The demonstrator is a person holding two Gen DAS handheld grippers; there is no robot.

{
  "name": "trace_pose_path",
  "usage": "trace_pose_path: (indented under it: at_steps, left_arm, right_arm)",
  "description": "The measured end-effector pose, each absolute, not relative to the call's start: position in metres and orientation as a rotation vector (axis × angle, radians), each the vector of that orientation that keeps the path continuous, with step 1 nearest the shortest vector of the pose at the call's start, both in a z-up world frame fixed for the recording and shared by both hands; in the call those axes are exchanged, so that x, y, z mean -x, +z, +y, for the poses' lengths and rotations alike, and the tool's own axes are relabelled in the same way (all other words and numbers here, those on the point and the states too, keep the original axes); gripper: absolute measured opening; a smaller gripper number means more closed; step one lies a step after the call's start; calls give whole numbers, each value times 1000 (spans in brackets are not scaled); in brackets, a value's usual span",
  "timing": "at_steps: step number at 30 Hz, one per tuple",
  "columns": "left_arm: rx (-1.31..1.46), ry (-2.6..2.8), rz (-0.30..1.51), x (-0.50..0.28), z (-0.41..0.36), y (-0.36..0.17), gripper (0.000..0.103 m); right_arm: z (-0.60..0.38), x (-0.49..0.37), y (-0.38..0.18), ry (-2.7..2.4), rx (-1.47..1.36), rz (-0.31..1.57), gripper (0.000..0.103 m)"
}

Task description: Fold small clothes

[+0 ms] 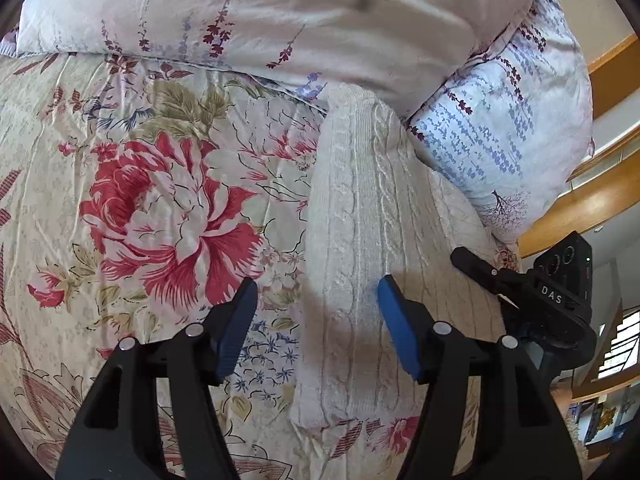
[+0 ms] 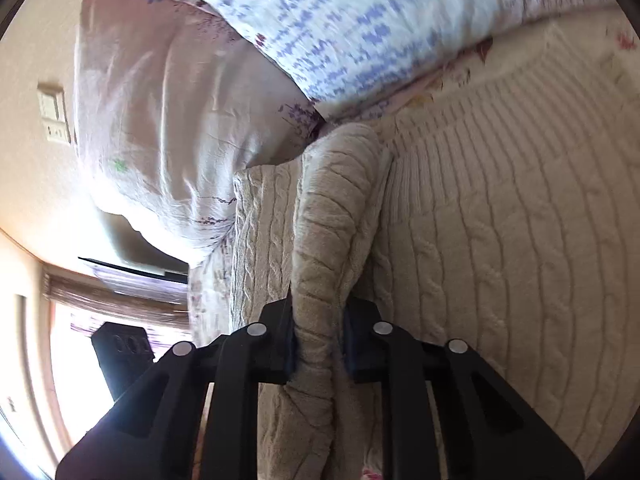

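Right wrist view: right gripper [image 2: 318, 340] pinching a raised fold of cream cable-knit sweater [image 2: 500, 240], long axis running near-to-far on floral quilt [image 1: 140, 200]. Left gripper [image 1: 318, 300] spread wide, apparently just above the sweater's left edge.

pillow [image 2: 360, 28] motion-blurred, sweater [image 2: 500, 240] cut off right

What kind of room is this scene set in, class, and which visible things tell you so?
Most likely a bedroom. A floral bedspread covers a bed, with pillows at its head. The cream cable-knit sweater lies on it, pinched by the right gripper, while the left gripper is open.
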State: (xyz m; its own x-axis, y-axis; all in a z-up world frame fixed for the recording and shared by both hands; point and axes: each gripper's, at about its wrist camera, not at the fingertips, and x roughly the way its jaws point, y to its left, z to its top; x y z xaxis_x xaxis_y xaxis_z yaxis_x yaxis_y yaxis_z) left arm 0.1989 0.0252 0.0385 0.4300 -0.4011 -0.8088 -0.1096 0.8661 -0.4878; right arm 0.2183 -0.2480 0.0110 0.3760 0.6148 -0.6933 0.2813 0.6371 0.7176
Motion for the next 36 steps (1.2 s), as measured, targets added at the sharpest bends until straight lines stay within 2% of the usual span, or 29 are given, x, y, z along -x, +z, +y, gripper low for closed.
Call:
trace_pose_path:
  at_steps: [6,14,36]
  left_arm:
    - [488,-201,1116,-201,17,41,69]
    - [453,-237,1111,-200,2,46,69]
    - [357,-338,1124,-193,-53,44,70]
  right_arm:
    - [-254,-217,37,229,-800,1160,16]
    - [-267,-212,57,173,-660,1146,16]
    - [-355,-175,84,-65,-598,1069,15]
